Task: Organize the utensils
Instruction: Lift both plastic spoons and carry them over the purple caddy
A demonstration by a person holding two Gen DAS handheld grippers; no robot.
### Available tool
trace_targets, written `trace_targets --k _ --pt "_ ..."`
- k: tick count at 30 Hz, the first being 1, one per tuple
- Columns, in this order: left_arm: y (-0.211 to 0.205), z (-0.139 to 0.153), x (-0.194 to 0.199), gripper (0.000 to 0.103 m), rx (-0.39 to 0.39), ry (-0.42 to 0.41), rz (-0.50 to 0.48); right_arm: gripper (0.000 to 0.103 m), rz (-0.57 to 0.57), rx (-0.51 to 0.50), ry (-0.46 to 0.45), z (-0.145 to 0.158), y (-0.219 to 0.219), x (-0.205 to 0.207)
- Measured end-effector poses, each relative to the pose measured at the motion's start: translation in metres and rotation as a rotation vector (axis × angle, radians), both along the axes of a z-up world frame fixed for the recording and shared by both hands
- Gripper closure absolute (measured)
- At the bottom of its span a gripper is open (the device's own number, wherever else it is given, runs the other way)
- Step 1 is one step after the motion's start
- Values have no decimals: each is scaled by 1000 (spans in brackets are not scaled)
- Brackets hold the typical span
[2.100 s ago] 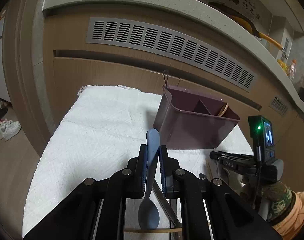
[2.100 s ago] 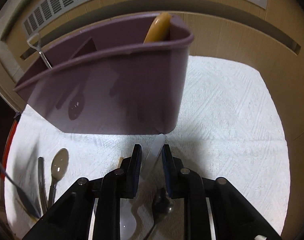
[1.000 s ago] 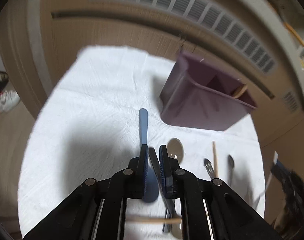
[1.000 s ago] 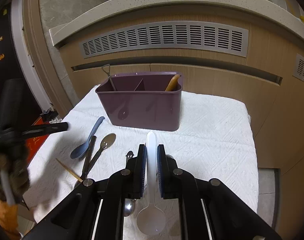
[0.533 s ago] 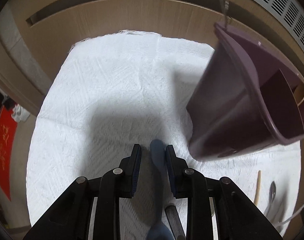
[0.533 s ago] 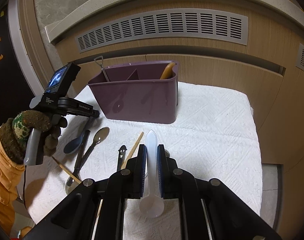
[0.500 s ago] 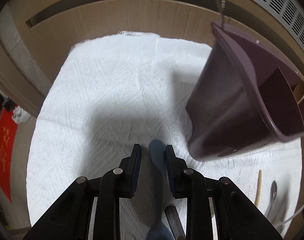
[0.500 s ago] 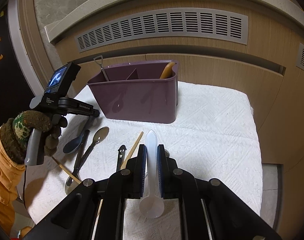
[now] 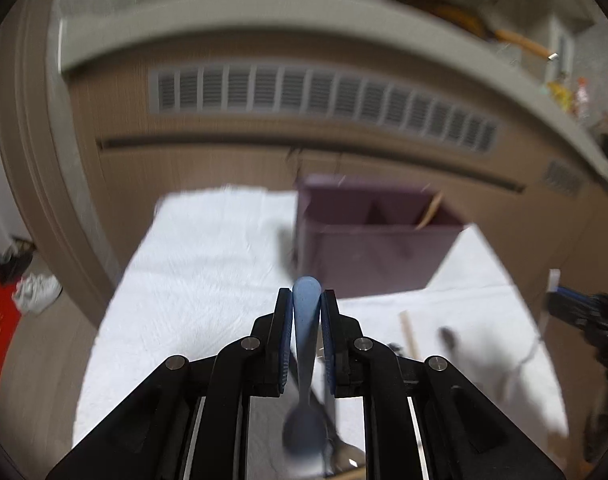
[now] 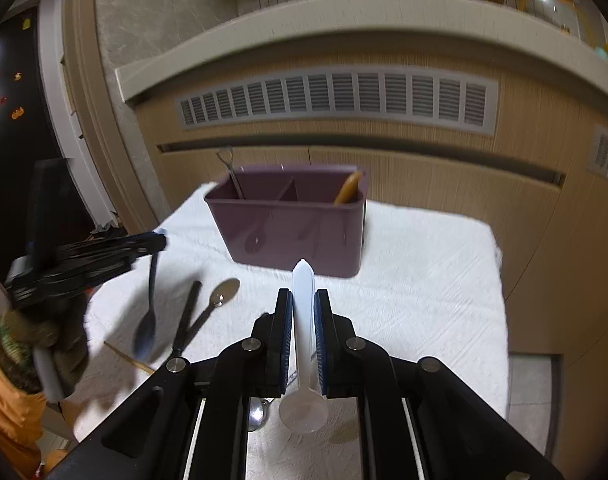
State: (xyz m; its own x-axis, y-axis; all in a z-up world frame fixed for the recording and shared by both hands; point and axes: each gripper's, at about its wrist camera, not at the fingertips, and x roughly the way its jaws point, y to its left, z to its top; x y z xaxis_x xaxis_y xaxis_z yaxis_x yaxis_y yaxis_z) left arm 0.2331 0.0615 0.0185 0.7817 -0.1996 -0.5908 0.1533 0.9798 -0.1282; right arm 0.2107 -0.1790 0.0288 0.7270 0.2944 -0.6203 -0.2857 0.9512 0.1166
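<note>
A purple divided caddy (image 9: pixel 368 256) (image 10: pixel 296 232) stands at the far side of a white towel (image 10: pixel 424 280). My left gripper (image 9: pixel 307 296) (image 10: pixel 160 238) is closing on the handle of a blue spoon (image 9: pixel 304 340) (image 10: pixel 148 320). That spoon hangs bowl-down above the towel, left of the caddy. My right gripper (image 10: pixel 303 294) is shut on a white plastic spoon (image 10: pixel 303 320), handle tip forward, in front of the caddy. An orange-brown utensil (image 10: pixel 348 188) and a wire-handled one (image 10: pixel 228 168) stand in the caddy.
On the towel lie a metal spoon (image 10: pixel 224 294), a black-handled utensil (image 10: pixel 186 316) and a wooden chopstick (image 10: pixel 128 358). Another metal spoon (image 10: pixel 258 416) lies under my right gripper. A wooden cabinet front with a vent grille (image 10: pixel 336 96) rises behind. A gloved hand (image 10: pixel 36 344) holds the left gripper.
The left gripper has drawn back and risen, lifting the blue spoon off the towel. The right gripper has risen a little with the white spoon.
</note>
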Motion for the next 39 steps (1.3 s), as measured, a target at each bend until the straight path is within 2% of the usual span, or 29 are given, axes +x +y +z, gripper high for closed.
trace_targets --k 4,9,14,18,20,24,29,33,37,38,39 --pt "-6 41 -23 89 -21 -114 -34 93 -1 -9 -52 20 0 -12" --pt "-20 96 -35 89 -4 -252 -75 93 -2 -28 -138 56 1 -14" --pt "-31 164 -33 89 31 -411 -83 93 -17 -52 -290 126 -2 -1" --pt "-33 194 -18 89 19 -469 -83 93 -21 -32 -364 173 -5 18" --pt "-33 199 -3 89 6 -470 -83 93 -19 -24 -384 183 -4 28" --pt "-36 187 32 89 -20 -422 -92 93 5 -7 -389 182 5 60" --pt "-39 148 82 89 -44 -323 -101 93 13 1 -345 151 17 107" --pt "-38 112 114 89 -68 -239 -103 93 5 -20 -287 108 28 140" --pt "-43 74 140 88 -73 -139 -134 92 11 -10 -186 61 30 169" --pt "-43 66 145 87 -72 -119 -133 90 21 16 -157 50 29 175" --pt "-43 59 150 87 -79 -105 -130 80 25 30 -130 41 27 179"
